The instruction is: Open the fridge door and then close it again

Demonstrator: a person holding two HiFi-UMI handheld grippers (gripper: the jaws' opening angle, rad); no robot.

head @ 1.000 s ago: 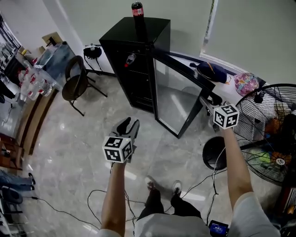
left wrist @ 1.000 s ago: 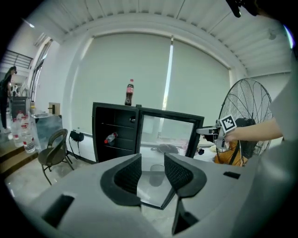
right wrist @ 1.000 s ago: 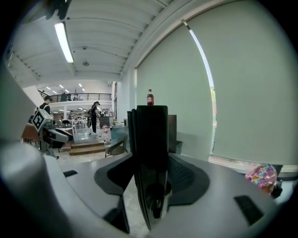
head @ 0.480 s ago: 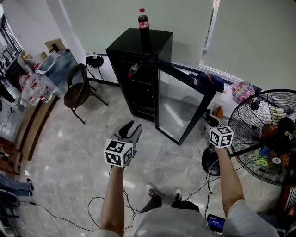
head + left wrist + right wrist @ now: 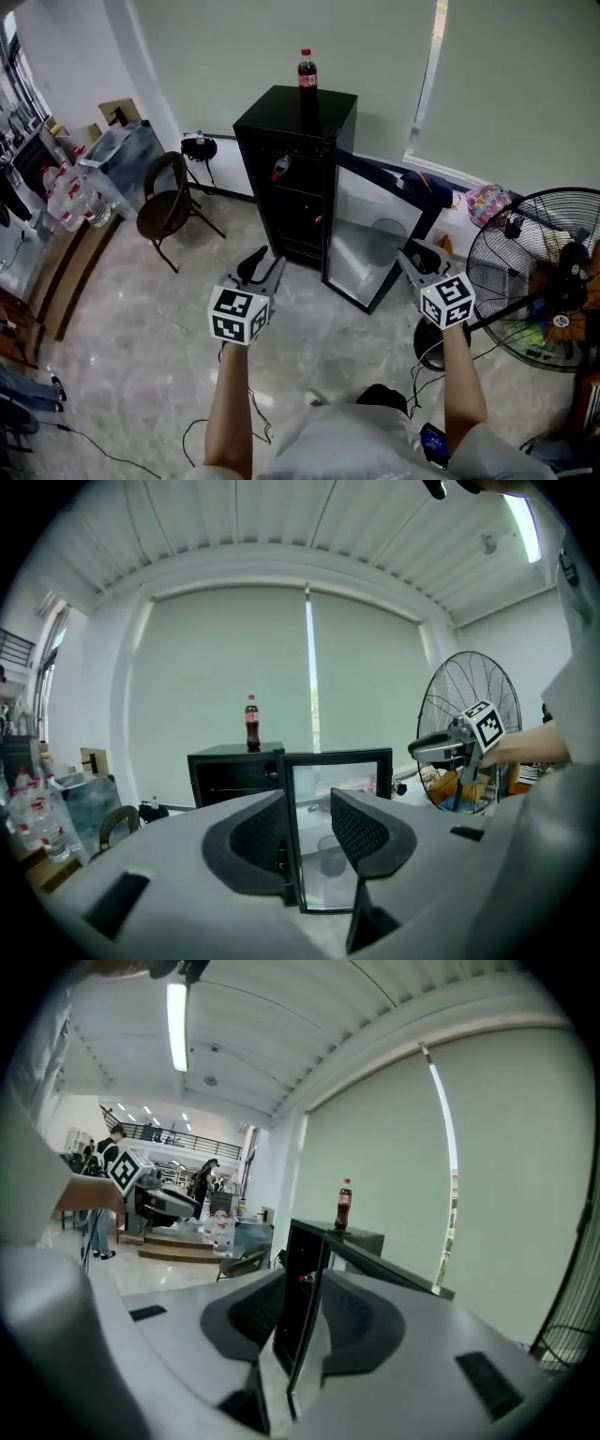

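A black mini fridge [image 5: 291, 127] stands by the wall with a cola bottle [image 5: 307, 70] on top. Its glass door [image 5: 375, 234] hangs open toward the right. My right gripper [image 5: 411, 258] hovers just in front of the door's free edge. Its jaws are closing with nothing pressed between them. In the right gripper view the door edge [image 5: 305, 1307] lines up with the gap between the jaws [image 5: 298, 1321] but lies beyond them. My left gripper [image 5: 261, 267] is open and empty, well short of the fridge. From the left gripper view [image 5: 309, 832] I face the glass door [image 5: 339, 772].
A large floor fan [image 5: 544, 272] stands at the right, its round base [image 5: 431, 342] near my right arm. A folding chair [image 5: 164, 202] sits left of the fridge. Water bottles [image 5: 70, 197] crowd a bench at far left. Cables trail over the floor by my feet.
My right gripper has come off the door's upper corner and dropped back toward me beside the free edge. The left gripper has risen slightly. The door stays open.
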